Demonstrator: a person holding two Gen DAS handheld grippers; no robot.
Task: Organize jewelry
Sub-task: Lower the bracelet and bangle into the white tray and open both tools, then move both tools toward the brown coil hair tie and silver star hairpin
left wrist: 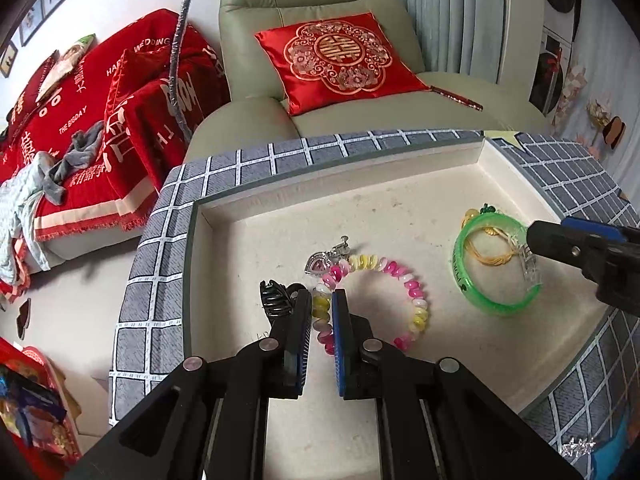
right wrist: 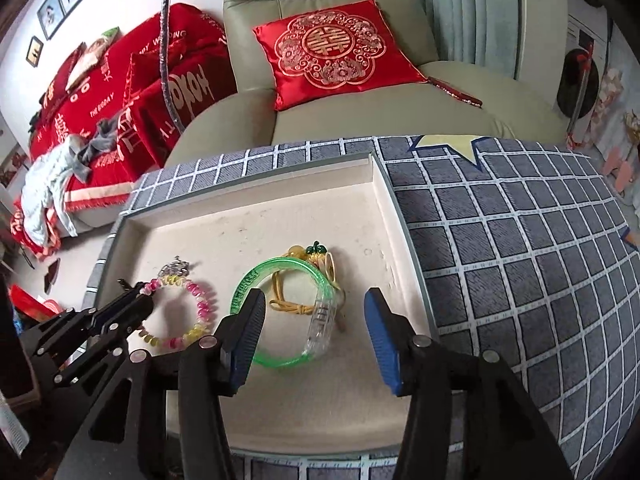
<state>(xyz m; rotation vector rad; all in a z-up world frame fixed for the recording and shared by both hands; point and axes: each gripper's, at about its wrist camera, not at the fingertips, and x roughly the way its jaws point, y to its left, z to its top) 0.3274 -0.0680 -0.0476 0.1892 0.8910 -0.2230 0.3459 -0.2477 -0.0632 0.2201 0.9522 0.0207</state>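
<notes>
Jewelry tray (right wrist: 248,196): left tool (left wrist: 322,300) is clamped on the beaded bracelet (left wrist: 416,300); lift gently. Right tool (right wrist: 314,312) gapes over the green bangle (right wrist: 280,360).

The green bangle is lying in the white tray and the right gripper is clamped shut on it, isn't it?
Not quite. The green bangle does lie in the white tray, but the right gripper is open, its fingers apart and not pressing on it, as the right wrist view shows.

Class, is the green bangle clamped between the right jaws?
No, the green bangle lies on the tray, with the right jaws open.
</notes>
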